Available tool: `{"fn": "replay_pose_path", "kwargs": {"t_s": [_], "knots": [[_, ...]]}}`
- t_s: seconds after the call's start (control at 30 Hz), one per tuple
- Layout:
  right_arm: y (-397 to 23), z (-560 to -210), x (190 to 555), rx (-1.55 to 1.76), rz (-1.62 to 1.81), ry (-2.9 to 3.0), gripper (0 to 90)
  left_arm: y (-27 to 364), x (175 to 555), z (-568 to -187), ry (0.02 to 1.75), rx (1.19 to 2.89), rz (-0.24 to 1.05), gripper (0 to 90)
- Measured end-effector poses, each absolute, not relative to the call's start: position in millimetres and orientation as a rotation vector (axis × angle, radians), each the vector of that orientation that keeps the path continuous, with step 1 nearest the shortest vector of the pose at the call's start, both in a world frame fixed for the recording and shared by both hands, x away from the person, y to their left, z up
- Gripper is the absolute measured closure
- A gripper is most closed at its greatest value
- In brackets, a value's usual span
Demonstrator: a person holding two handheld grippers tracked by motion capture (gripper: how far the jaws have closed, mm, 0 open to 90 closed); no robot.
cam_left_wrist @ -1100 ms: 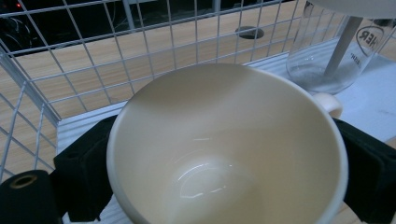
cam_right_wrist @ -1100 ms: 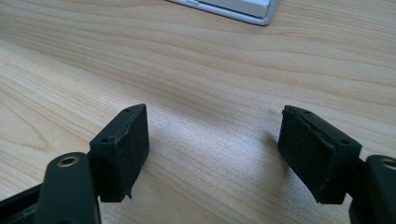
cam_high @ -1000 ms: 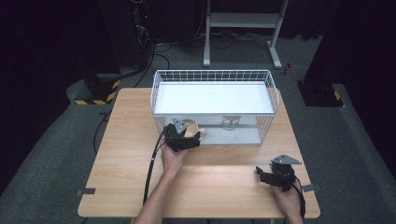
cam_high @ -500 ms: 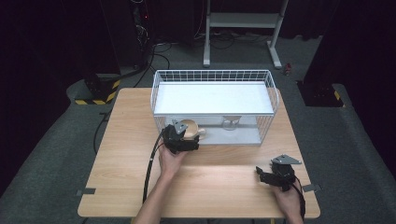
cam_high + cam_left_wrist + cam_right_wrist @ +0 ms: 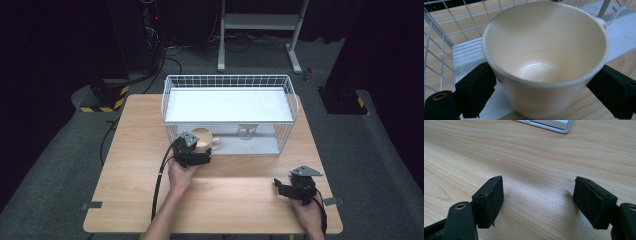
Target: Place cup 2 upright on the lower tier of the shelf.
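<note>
A cream cup [image 5: 202,136] with its handle to the right stands at the front left of the white wire rack [image 5: 227,77], on the edge of the rack's white floor. My left gripper [image 5: 199,148] reaches it from the near side. In the left gripper view the cup [image 5: 544,50] stands mouth up between the two black pads [image 5: 475,91], which touch its walls; the jaws have just been closing on it. My right gripper [image 5: 281,187] rests on the table at the front right, and its jaws [image 5: 539,202] stand open over bare wood.
A clear glass [image 5: 247,131] stands in the rack's lower level to the right of the cup, under a white upper shelf [image 5: 227,105]. The wooden table [image 5: 125,165] is bare around both hands. Black cables trail from the grippers toward the near edge.
The left gripper and the cup have edged a little to the right along the rack's front. The right gripper has not moved.
</note>
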State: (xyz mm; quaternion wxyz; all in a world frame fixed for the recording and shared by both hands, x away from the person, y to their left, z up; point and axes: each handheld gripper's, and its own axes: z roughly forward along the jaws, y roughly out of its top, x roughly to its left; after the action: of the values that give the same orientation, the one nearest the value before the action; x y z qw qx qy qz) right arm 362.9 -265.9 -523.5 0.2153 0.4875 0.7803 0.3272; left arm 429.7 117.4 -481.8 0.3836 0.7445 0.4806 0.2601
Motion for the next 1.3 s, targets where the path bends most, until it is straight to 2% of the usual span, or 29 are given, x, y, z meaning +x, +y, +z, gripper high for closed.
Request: {"fn": "replay_pose_path", "kwargs": {"t_s": [0.77,0.97,1.3], "knots": [[-265.9,-523.4,362.9,1.351,0.907,2.164,24.9,116.6,431.4,-494.0,1.249,1.977,0.66,13.5],[-265.8,-523.4,362.9,1.352,0.907,2.164,24.9,116.7,433.1,-495.5,1.262,1.975,0.664,21.9],[-265.8,-523.4,362.9,1.352,0.907,2.164,24.9,114.0,437.8,-495.1,1.284,1.972,0.667,27.0]]}}
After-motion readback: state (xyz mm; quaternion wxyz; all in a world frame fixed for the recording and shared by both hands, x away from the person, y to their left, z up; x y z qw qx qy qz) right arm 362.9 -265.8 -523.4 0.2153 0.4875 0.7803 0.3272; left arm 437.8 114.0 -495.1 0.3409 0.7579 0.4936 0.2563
